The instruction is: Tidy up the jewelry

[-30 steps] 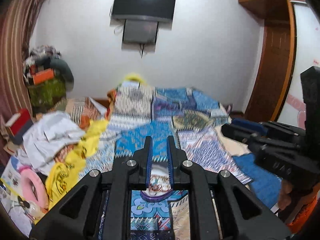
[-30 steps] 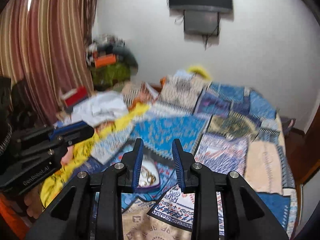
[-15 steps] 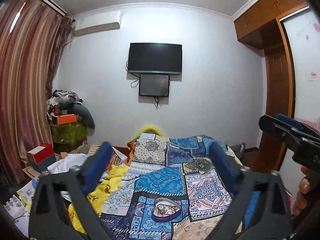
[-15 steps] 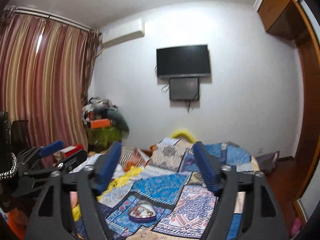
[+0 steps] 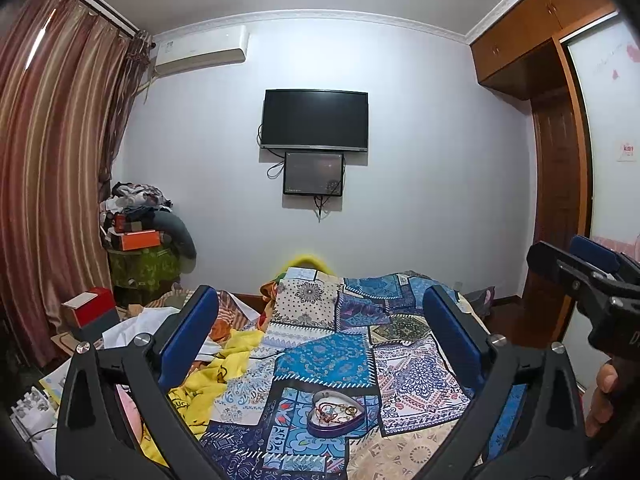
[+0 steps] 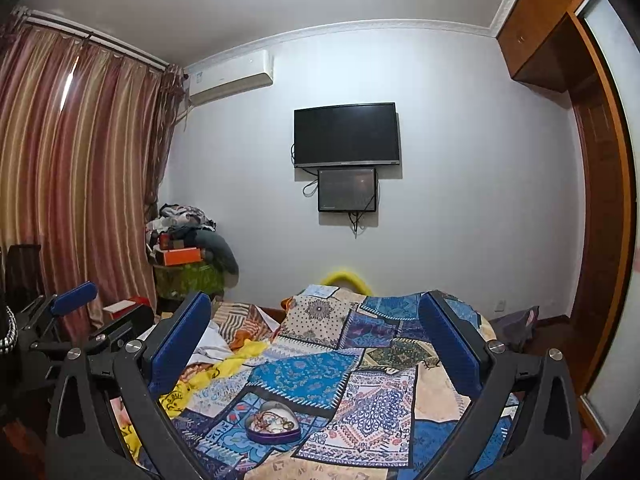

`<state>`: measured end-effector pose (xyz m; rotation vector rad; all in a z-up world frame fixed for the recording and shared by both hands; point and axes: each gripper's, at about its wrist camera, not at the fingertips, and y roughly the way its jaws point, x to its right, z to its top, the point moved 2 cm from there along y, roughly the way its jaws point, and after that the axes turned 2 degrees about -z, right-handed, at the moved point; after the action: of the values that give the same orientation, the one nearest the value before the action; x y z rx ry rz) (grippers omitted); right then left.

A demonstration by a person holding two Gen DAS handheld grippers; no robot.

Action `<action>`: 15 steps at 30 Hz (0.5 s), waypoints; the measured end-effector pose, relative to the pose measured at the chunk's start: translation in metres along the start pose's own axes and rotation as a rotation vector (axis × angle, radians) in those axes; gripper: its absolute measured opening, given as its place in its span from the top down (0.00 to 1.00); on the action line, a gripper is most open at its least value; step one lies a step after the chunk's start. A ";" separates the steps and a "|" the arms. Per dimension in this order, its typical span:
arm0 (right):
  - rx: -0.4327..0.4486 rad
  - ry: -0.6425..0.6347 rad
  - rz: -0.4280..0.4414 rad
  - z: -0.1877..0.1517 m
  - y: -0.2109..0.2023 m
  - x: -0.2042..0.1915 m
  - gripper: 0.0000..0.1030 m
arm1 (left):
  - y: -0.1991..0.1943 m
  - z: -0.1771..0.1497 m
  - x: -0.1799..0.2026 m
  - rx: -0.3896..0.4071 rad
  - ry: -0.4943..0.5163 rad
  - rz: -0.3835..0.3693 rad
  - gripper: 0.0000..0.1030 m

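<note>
A purple heart-shaped box (image 5: 335, 413) filled with tangled jewelry lies on the patchwork bedspread (image 5: 328, 360); it also shows in the right wrist view (image 6: 273, 424). My left gripper (image 5: 320, 320) is wide open and empty, held well above and behind the box. My right gripper (image 6: 318, 326) is wide open and empty too, also raised and back from the box. The right gripper shows at the right edge of the left wrist view (image 5: 588, 280). The left gripper shows at the left edge of the right wrist view (image 6: 60, 324).
Yellow cloth (image 5: 208, 376) and white cloth (image 5: 132, 328) lie on the bed's left side. A red box (image 5: 90, 306) and a cluttered stack (image 5: 140, 236) stand left by the curtain (image 5: 48, 160). A TV (image 5: 315, 119) hangs on the far wall. A wooden wardrobe (image 5: 560, 200) stands right.
Both grippers have opened from nearly shut to wide open and have lifted and tilted up away from the box, so the whole room now shows.
</note>
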<state>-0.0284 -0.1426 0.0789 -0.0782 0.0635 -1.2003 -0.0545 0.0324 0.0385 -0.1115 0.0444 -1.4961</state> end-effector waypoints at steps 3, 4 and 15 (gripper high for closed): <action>-0.004 -0.003 0.001 -0.001 -0.002 0.001 0.00 | -0.001 -0.001 0.001 -0.002 0.001 -0.002 0.01; -0.006 -0.001 0.003 -0.001 -0.002 0.001 0.00 | 0.000 -0.001 0.001 -0.003 0.001 -0.002 0.01; -0.033 -0.001 0.012 -0.004 0.000 0.005 0.00 | 0.002 -0.003 0.003 -0.010 0.003 -0.002 0.01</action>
<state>-0.0270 -0.1471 0.0746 -0.1074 0.0829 -1.1876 -0.0528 0.0297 0.0350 -0.1176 0.0540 -1.4981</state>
